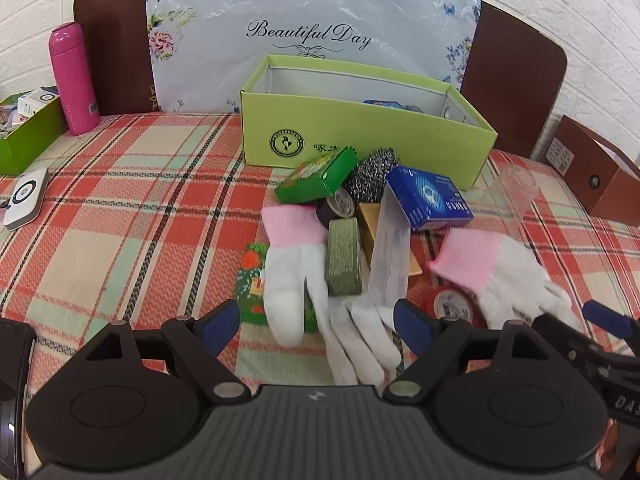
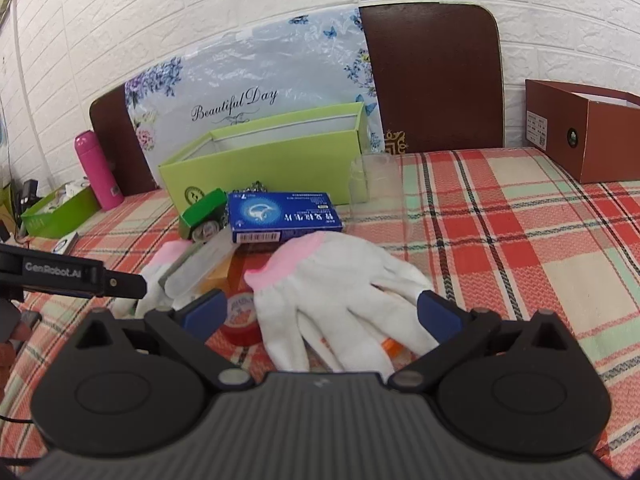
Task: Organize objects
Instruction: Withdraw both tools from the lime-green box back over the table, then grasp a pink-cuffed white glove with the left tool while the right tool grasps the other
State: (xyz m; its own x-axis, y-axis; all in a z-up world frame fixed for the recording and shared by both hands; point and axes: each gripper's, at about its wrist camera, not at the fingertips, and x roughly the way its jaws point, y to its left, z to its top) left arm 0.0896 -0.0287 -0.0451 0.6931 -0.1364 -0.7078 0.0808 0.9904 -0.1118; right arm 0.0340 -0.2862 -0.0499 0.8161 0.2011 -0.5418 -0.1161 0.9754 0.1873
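Gloves (image 1: pixel 296 276) amid clutter on plaid cloth (image 1: pixel 120 208), both grippers' jaws wide, empty

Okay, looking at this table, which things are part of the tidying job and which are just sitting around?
Part of the job:
left glove
right glove
blue box
small green box
red tape roll
light green box

Just lying about:
pink bottle
brown box
white device

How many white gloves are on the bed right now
2. One glove lies left in the pile, over a green packet; the other glove lies right, over the red tape roll. More may hide underneath.
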